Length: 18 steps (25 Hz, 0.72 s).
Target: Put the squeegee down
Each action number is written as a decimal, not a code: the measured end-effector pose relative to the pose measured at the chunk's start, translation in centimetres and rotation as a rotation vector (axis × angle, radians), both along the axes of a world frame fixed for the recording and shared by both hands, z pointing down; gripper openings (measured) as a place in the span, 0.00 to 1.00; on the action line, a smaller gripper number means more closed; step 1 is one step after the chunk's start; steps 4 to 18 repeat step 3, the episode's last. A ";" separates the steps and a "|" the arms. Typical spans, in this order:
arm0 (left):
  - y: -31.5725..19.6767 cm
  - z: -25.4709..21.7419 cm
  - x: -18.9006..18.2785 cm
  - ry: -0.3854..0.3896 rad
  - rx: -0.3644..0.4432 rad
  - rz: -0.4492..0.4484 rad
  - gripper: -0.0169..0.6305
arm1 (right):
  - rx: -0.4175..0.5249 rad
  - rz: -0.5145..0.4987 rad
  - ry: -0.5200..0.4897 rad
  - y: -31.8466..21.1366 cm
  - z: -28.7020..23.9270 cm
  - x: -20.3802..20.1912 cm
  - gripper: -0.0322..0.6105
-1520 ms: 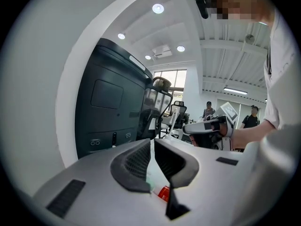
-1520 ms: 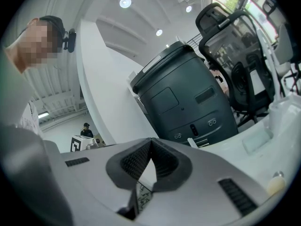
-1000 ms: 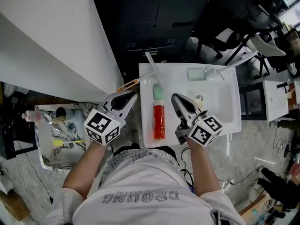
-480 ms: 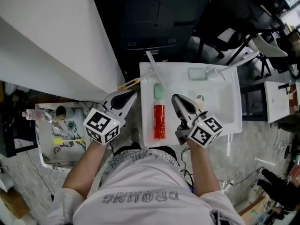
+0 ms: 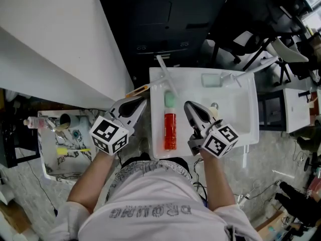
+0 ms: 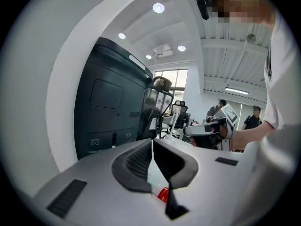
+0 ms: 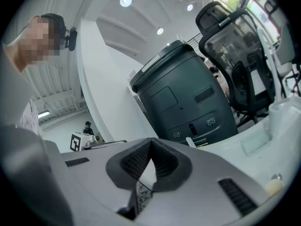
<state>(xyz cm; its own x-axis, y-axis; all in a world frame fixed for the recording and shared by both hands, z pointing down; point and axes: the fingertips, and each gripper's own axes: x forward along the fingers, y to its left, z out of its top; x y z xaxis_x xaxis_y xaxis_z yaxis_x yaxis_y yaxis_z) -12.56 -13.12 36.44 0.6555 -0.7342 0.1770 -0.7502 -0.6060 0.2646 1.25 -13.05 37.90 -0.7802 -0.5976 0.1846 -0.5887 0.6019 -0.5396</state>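
Left tool (image 5: 141, 102): jaws pressed flat together with nothing in them, held over the left rim of the white bench (image 5: 233, 122).
Right tool (image 5: 187, 105): jaws closed tip to tip and empty, held over the bench alongside the left tool.
Squeegee (image 5: 141, 89): free of both tools, lying just ahead of the left tool's tips. Its orange handle lies across the bench's rim and a long pale bar slants away beyond it; the join between the two cannot be made out.
Red bottle (image 5: 170, 129): lies on the bench between the two tools, green cap pointing away from them.
Head view alone: shows the squeegee, and a pale green block (image 5: 211, 79) lying well ahead of the right tool.
Left gripper view alone: a sliver of the red bottle shows below the closed jaws, the right tool appears off to the right, and people (image 6: 218, 108) stand far behind it.
Right gripper view alone: the left tool's marker cube shows to the left and an office chair (image 7: 235, 69) to the right.
All views: a dark cabinet (image 5: 165, 24) stands ahead of both tools.
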 end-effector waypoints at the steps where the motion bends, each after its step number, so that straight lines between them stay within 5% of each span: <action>1: -0.1 0.0 0.0 0.000 0.000 0.000 0.07 | 0.000 0.000 0.000 -0.1 0.0 0.0 0.06; 18: -0.2 0.0 0.1 0.000 0.001 0.000 0.07 | -0.001 -0.001 -0.001 -0.2 0.1 0.1 0.06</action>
